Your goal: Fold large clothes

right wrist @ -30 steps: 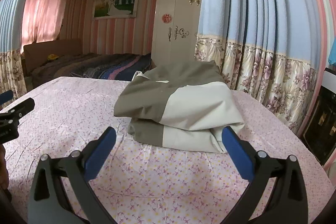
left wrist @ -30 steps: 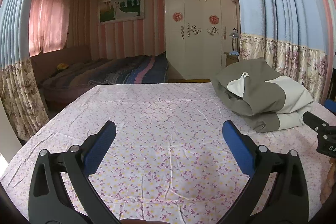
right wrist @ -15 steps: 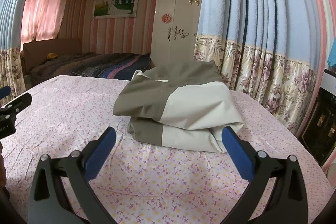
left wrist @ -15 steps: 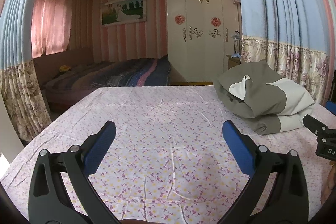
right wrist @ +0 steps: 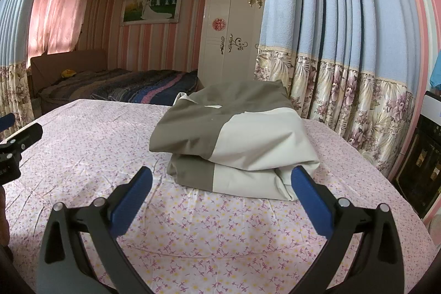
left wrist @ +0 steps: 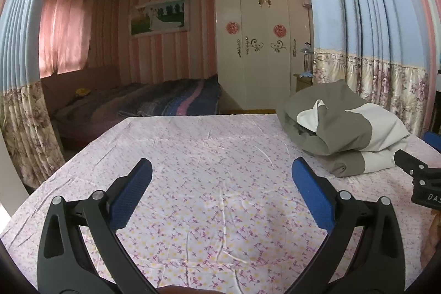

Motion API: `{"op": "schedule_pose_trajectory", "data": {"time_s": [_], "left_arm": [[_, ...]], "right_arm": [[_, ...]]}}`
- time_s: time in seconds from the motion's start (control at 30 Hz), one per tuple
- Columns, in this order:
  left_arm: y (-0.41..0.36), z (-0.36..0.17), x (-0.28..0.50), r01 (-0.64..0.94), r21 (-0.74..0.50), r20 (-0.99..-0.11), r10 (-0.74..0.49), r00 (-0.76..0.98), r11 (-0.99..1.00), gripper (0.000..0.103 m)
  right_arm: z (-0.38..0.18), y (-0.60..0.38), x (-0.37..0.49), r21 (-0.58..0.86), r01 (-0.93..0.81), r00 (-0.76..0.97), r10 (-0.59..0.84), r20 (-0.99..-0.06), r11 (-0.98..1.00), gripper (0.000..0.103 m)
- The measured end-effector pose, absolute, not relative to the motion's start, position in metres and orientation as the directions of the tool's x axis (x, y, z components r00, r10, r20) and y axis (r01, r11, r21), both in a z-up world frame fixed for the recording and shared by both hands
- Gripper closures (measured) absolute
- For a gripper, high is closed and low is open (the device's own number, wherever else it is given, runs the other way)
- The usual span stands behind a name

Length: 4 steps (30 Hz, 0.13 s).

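Observation:
A folded grey and off-white garment (right wrist: 234, 137) lies in a thick bundle on the flowered tablecloth (right wrist: 193, 225). It also shows at the right in the left wrist view (left wrist: 344, 126). My right gripper (right wrist: 220, 192) is open and empty, just in front of the bundle and above the cloth. My left gripper (left wrist: 220, 189) is open and empty over bare cloth, left of the bundle. The right gripper's tip shows at the right edge of the left wrist view (left wrist: 421, 175). The left gripper's tip shows at the left edge of the right wrist view (right wrist: 16, 145).
The tablecloth (left wrist: 206, 156) covers a wide table. A bed with a striped blanket (left wrist: 154, 101) stands behind it. A white wardrobe (left wrist: 261, 46) is at the back. Blue flowered curtains (right wrist: 344, 46) hang close on the right. A dark appliance (right wrist: 421, 164) stands at far right.
Both grippers have risen and tilted up slightly, so the room sits lower in view. The bundle has not moved. Both grippers stay open.

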<state>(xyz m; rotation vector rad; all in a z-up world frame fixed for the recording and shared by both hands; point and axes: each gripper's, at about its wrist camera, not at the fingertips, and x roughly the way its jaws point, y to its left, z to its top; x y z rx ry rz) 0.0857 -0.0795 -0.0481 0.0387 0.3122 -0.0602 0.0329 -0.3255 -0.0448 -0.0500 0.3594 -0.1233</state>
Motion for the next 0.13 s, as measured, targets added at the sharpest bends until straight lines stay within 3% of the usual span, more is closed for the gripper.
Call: {"op": "schedule_pose_trajectory", "data": {"time_s": [0.13], "left_arm": [[-0.0786,-0.0484,0.0855,0.072,0.025,-0.307,-0.061,0.95,0.997,0.003]], "right_arm": [[-0.0442,-0.3269,0.0329,-0.067,0.111,0.93,-0.128,-0.346,0.992,0.002]]}}
